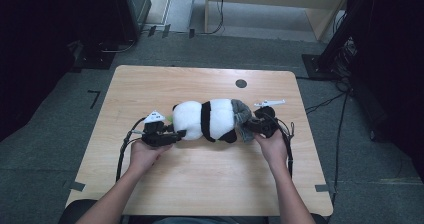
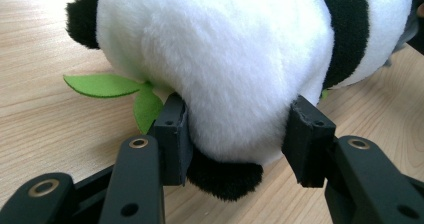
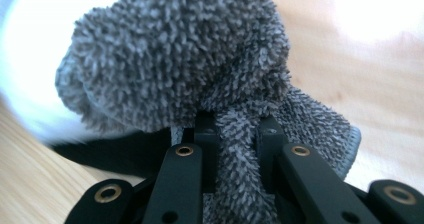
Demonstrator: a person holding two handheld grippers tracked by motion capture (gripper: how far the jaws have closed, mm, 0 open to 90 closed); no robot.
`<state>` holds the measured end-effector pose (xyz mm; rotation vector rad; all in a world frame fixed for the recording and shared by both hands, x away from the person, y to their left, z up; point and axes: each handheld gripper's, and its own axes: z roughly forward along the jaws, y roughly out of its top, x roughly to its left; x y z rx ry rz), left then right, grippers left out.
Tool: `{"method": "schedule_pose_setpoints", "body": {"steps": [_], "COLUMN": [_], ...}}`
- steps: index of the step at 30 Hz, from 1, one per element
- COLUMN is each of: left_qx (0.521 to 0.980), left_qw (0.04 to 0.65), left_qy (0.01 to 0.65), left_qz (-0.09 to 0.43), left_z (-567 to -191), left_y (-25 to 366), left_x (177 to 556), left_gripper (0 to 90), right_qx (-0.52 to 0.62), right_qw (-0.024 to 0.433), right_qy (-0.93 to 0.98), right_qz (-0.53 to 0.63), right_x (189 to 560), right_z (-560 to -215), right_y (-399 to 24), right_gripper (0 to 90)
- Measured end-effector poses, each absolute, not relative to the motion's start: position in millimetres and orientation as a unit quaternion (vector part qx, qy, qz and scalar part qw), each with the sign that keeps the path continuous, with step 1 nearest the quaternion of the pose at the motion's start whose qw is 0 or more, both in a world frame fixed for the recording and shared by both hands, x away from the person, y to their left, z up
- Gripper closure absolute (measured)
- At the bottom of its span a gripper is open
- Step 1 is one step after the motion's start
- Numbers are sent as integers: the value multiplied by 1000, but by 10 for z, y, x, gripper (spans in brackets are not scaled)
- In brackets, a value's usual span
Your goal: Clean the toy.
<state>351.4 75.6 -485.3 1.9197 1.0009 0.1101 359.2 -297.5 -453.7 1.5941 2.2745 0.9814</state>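
The plush panda (image 1: pixel 210 119) lies on its side in the middle of the wooden counter (image 1: pixel 200 179). The left gripper (image 2: pixel 239 134) is clamped on its white round end, and the plush bulges between the pads. The right gripper (image 3: pixel 239 134) is closed tightly on a fold of the grey towel (image 3: pixel 185 59) at the other end. Both look light, soft and easy to squeeze; the looped towel should not slip, and a bunched fold seems the best place to hold it

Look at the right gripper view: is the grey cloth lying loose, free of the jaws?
No, the right gripper has its jaws pinched shut on a fold of the grey cloth.
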Motion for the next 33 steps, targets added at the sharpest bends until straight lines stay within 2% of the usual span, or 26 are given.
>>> {"method": "schedule_pose_setpoints", "body": {"steps": [3,8,12,18,24,33], "left_qx": [786,790,790,790,790,792], "left_qw": [465,461,461,463,466,461], "left_qy": [404,400,401,398,396,397], "left_qz": [45,48,49,50,55,53], "left_z": [-4834,-4821,-4817,-4813,-4812,-4832], "left_y": [751,744,738,737,730,741], "left_x": [3525,3524,3517,3508,3494,3476], "left_gripper": [514,514,514,513,515,517], "right_qx": [549,530,498,439,407,371], "right_qw": [100,120,131,145,154,138], "right_qy": [756,733,738,767,785,826], "right_qz": [343,409,436,444,441,401], "right_x": [3584,3476,3397,3347,3393,3495], "right_z": [-4517,-4169,-3946,-3812,-3820,-4133], "right_y": [-3073,-3136,-2955,-2521,-2221,-1803], "right_gripper": [791,791,790,789,787,786]}}
